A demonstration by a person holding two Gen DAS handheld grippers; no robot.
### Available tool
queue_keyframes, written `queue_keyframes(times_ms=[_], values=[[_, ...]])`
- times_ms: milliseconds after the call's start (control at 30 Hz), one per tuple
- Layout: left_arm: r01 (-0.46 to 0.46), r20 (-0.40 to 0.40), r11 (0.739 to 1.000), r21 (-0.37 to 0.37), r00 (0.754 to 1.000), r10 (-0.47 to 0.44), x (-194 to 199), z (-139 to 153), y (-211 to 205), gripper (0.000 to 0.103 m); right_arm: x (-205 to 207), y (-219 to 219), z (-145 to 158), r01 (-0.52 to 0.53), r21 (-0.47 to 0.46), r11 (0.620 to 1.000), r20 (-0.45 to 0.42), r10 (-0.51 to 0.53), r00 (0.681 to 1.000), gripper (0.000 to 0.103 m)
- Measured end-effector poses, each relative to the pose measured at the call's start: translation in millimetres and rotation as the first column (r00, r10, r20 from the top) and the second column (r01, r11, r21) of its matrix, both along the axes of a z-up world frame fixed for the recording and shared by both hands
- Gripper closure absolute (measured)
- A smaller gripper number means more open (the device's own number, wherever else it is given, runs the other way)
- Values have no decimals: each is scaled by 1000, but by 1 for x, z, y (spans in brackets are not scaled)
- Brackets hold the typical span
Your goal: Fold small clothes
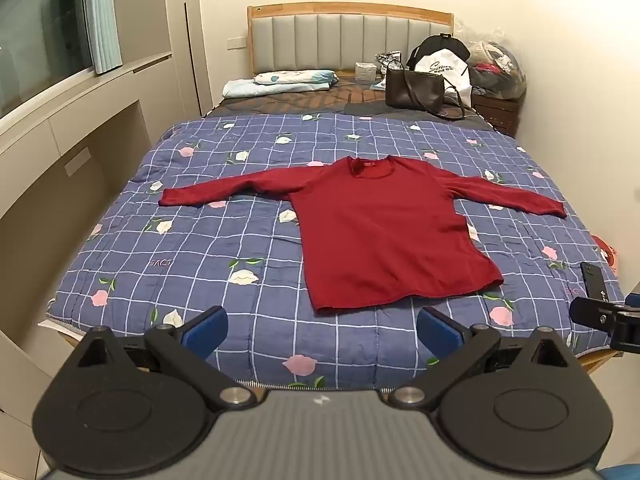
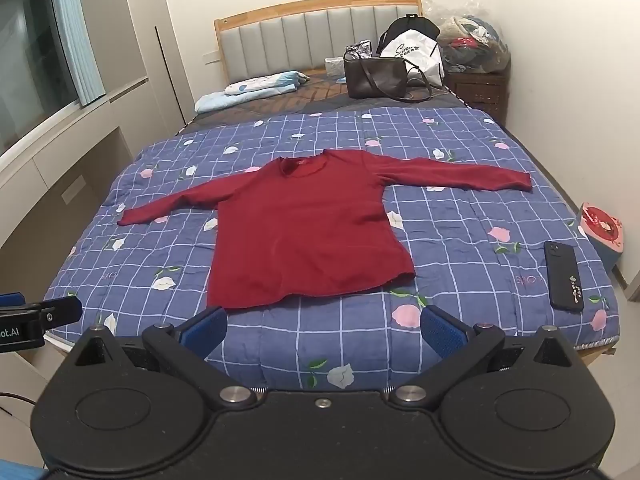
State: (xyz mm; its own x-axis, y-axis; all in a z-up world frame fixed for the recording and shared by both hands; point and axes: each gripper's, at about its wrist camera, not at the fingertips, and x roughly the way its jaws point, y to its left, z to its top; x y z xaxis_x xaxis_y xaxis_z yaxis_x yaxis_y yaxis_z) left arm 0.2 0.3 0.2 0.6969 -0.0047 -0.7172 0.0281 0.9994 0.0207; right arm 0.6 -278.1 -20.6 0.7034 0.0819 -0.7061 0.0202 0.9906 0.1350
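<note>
A dark red long-sleeved knit top lay flat, sleeves spread, on the blue checked floral quilt of the bed. Both the left claw and the right claw stood wide and empty, at six o'clock of the top's hem. A black phone lay at three o'clock of it.

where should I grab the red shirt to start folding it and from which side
Probably grip the two cuffs. The red shirt lies flat with both sleeves spread wide, so each cuff is a free edge. Left gripper takes the left cuff, right gripper the right cuff, each coming from the outer side.
</note>
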Motion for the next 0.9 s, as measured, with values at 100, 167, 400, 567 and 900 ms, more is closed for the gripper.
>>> queue_keyframes(times_ms=[100,167,400,567,900], values=[[-1,2,1000,2,1000,1,0,0,0,0,0,0,0,-4,0,1000,0,4,1000,0],[-1,2,1000,3,1000,1,0,0,0,0,0,0,0,-4,1,1000,-1,4,1000,0],[-1,2,1000,6,1000,1,-2,0,-2,0,-1,0,1,-3,1,1000,-2,3,1000,0],[-1,2,1000,5,1000,1,-3,0,0,0,3,-2,2,-5,2,1000,-3,5,1000,0],[0,1,1000,7,1000,0,-3,-1,-2,0,-2,2,1,-6,6,1000,-2,6,1000,0]])
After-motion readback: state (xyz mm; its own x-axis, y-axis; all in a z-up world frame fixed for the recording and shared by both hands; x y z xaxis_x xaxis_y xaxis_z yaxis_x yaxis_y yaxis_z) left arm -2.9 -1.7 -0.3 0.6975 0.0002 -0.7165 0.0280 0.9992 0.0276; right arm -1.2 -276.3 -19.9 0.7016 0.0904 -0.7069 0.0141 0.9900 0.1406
